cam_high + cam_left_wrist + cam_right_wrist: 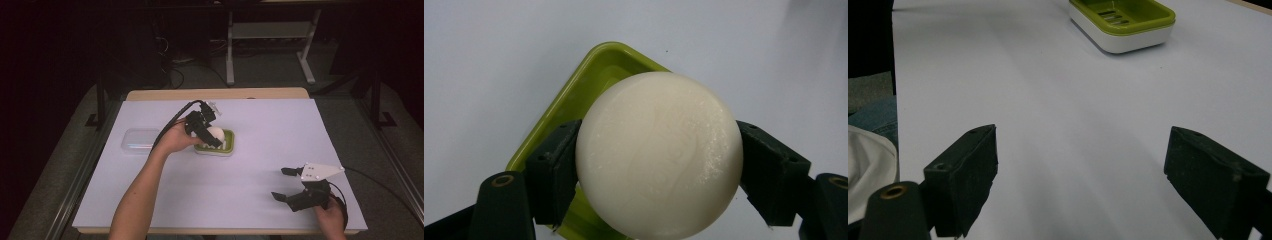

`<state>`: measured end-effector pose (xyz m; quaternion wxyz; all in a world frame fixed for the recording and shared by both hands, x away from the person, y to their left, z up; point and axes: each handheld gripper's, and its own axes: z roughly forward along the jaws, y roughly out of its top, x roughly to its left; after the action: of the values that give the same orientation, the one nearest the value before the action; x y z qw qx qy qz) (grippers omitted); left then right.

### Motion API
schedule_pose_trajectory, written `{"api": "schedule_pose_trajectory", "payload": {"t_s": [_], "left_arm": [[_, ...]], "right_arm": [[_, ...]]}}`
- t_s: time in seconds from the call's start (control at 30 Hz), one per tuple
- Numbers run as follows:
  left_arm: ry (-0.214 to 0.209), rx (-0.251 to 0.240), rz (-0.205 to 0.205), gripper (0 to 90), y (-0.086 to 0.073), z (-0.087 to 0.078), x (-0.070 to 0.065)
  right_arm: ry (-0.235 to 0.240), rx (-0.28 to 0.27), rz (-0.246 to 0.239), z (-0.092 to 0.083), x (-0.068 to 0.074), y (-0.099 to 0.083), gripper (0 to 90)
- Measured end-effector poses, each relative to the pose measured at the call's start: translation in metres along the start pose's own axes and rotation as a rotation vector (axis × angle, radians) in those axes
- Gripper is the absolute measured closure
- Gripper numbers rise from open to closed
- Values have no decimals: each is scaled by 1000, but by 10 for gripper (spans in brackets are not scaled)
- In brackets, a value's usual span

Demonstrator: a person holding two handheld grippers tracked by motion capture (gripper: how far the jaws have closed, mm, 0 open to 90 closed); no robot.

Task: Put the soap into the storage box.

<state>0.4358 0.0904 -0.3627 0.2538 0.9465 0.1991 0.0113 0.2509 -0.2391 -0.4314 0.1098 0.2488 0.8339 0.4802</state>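
Round white soap clamped between the jaws of the left tool, held directly over the green soap dish at centre frame: placing step judged in hand, next move calling for a short straight descent into the tray and release without tipping the dish. Right tool idle at lower right, jaws spread wide, holding nothing. White-covered table also bearing a clear lidded box at left; dim room beyond, with grey floor and a desk frame at upper centre.
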Motion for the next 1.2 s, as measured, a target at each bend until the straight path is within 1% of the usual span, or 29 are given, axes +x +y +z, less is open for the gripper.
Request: {"api": "schedule_pose_trajectory", "payload": {"t_s": [0.1, 0.23, 0.33, 0.4, 0.43, 0.47, 0.5, 0.63, 0.7, 0.73, 0.77, 0.93, 1.03, 1.07, 1.2], "left_arm": [[6, -4, 6, 249, 0, 2, 1], [7, -7, 3, 249, 1, 5, 4], [5, -19, -19, 249, 1, 7, 6], [9, -9, -13, 249, 1, 8, 8], [9, -17, -25, 249, 0, 10, 8], [11, -2, -15, 249, 1, 10, 10], [13, -3, -14, 249, 1, 11, 10], [14, -11, -32, 249, 1, 15, 12], [11, -6, -34, 249, 1, 18, 13], [11, -6, -46, 249, 1, 20, 13], [13, -2, -43, 249, 1, 21, 13], [14, -3, -60, 249, 2, 25, 16], [17, -1, -59, 249, 1, 28, 17], [14, -1, -70, 249, 1, 28, 17], [17, 10, -69, 249, 1, 31, 18]], "right_arm": [[0, -1, -1, 0, 0, 0, 131], [1, -2, 1, 0, -1, 0, 131], [1, 0, -1, 0, -1, 0, 131], [1, -2, -1, 0, 0, 0, 131], [1, -2, -1, 0, -1, 0, 131], [2, -3, -2, 0, -1, 0, 131], [3, -3, -2, 0, -1, 0, 131], [5, -5, -3, 0, -1, 0, 130], [5, -5, -3, 0, -1, 0, 131], [6, -5, -1, 0, -1, 0, 131], [6, -4, -1, 0, -1, 0, 131], [6, -6, -1, 0, -2, 0, 131], [6, -5, -2, -1, -2, 0, 131], [6, -6, -2, -1, -2, 0, 131], [7, -7, -2, -1, -2, 0, 131]]}}
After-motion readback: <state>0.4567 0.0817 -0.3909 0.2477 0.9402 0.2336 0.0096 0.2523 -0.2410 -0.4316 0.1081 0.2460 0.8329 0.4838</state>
